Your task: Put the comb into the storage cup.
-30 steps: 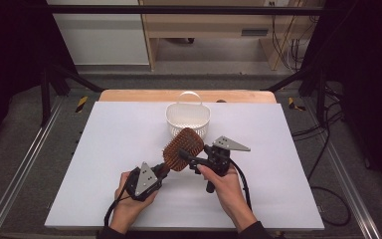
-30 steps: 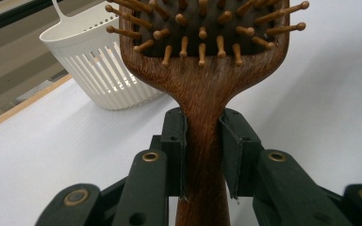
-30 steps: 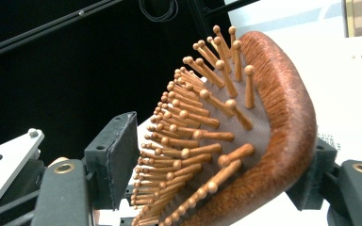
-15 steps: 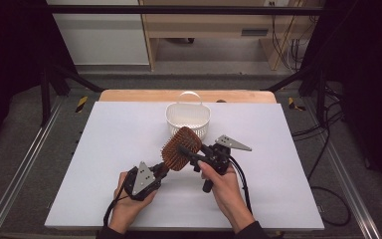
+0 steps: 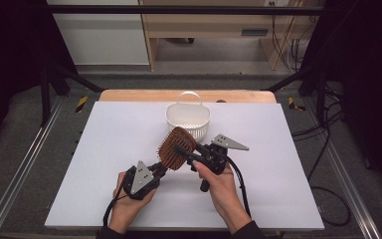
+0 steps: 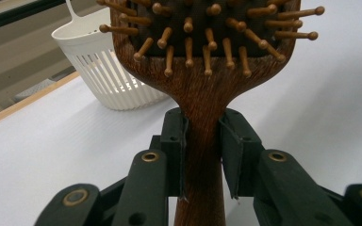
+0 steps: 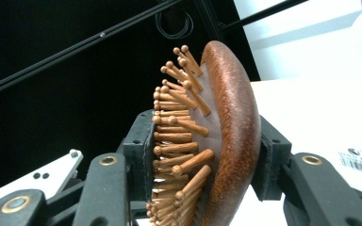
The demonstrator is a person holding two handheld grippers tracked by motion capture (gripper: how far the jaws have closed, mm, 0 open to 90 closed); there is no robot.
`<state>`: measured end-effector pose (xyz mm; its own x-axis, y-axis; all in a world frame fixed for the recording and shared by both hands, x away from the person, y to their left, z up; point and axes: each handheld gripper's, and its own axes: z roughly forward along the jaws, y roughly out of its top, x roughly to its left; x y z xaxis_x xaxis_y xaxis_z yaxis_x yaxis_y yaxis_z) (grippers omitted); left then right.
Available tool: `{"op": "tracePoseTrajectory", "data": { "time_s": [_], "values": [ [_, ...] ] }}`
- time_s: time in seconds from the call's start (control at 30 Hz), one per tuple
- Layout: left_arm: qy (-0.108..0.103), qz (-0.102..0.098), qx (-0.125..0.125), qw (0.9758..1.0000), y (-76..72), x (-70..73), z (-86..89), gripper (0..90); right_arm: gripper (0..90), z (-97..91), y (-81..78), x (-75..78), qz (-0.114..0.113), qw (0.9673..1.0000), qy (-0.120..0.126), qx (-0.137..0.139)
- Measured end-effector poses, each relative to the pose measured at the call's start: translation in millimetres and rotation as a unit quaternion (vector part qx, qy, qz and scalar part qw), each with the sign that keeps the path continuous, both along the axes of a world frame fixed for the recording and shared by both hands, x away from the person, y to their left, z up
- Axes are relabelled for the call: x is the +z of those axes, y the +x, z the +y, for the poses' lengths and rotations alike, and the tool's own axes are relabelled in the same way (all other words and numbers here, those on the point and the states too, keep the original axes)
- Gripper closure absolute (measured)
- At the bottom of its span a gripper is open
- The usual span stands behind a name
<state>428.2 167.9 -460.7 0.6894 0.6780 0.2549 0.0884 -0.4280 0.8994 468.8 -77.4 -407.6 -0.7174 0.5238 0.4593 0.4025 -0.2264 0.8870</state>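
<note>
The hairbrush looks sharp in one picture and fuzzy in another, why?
In the left gripper view the hairbrush handle is sharp, while the white basket behind goes soft. In the right gripper view the background is almost black and the brush's nearest pins blur. The high view is evenly lit but dark at its edges.

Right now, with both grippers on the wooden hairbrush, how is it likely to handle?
The hairbrush looks rigid, carved wood, so it probably won't flex. The right gripper clamps across pegs and the domed back, so it may slip. The left gripper on the handle seems surer.
</note>
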Motion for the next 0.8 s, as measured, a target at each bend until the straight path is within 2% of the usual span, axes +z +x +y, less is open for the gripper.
{"op": "tracePoseTrajectory", "data": {
  "time_s": [0.03, 0.07, 0.1, 0.17, 0.33, 0.43, 0.47, 0.53, 0.57, 0.6, 0.63, 0.7, 0.73, 0.8],
  "values": [
    [-0.014, -0.001, -0.001, 0.9999, -0.2, 1.7, 1.1, 71.5, 52.0, 1.7, -1.1, 4.2, -0.005, 1.0000, 0.000, -0.001],
    [-0.014, -0.001, -0.001, 0.9999, -0.2, 1.7, 1.1, 70.9, 52.0, 1.7, -1.1, 4.2, -0.005, 1.0000, 0.000, -0.001],
    [-0.037, 0.002, 0.003, 0.9993, -1.3, 4.7, 3.8, 69.5, 52.3, 2.4, -1.3, 9.7, -0.007, 1.0000, 0.004, -0.003],
    [-0.051, 0.000, 0.008, 0.9986, -1.6, 7.0, 7.7, 66.4, 52.4, 1.4, -0.1, 14.3, -0.015, 0.9998, -0.003, -0.012],
    [-0.083, 0.003, 0.037, 0.9959, 1.0, 7.6, 24.3, 48.3, 52.4, -9.0, 10.6, 20.9, -0.008, 0.9992, -0.002, -0.038],
    [-0.096, 0.007, 0.065, 0.9932, 3.3, 6.1, 34.9, 39.3, 52.3, -14.6, 15.3, 23.2, -0.004, 0.9988, -0.003, -0.048],
    [-0.096, 0.007, 0.065, 0.9932, 3.3, 6.1, 34.9, 36.4, 52.3, -16.7, 16.6, 23.7, -0.004, 0.9987, -0.001, -0.051],
    [-0.105, 0.007, 0.080, 0.9912, 4.2, 5.1, 41.6, 33.9, 52.3, -18.7, 17.4, 24.3, -0.002, 0.9986, 0.001, -0.053],
    [-0.109, 0.010, 0.092, 0.9896, 5.1, 3.9, 46.4, 28.3, 52.3, -23.1, 18.7, 25.9, -0.004, 0.9983, 0.003, -0.059],
    [-0.109, 0.010, 0.092, 0.9896, 5.1, 3.9, 46.4, 26.1, 52.2, -24.1, 18.9, 26.3, -0.004, 0.9982, 0.003, -0.060],
    [-0.111, 0.014, 0.102, 0.9885, 5.9, 2.6, 49.4, 26.1, 52.2, -24.1, 18.9, 26.3, -0.004, 0.9982, 0.003, -0.060],
    [-0.114, 0.023, 0.115, 0.9865, 6.9, 0.6, 52.7, 14.8, 52.2, -29.7, 19.6, 29.0, -0.007, 0.9979, 0.004, -0.064],
    [-0.117, 0.025, 0.118, 0.9857, 7.1, -0.3, 54.3, 14.8, 52.2, -29.7, 19.6, 29.0, -0.007, 0.9979, 0.004, -0.064],
    [-0.119, 0.025, 0.122, 0.9851, 7.2, -0.7, 57.4, 9.1, 52.2, -32.6, 19.9, 31.0, -0.007, 0.9978, 0.005, -0.066]
  ]
}}
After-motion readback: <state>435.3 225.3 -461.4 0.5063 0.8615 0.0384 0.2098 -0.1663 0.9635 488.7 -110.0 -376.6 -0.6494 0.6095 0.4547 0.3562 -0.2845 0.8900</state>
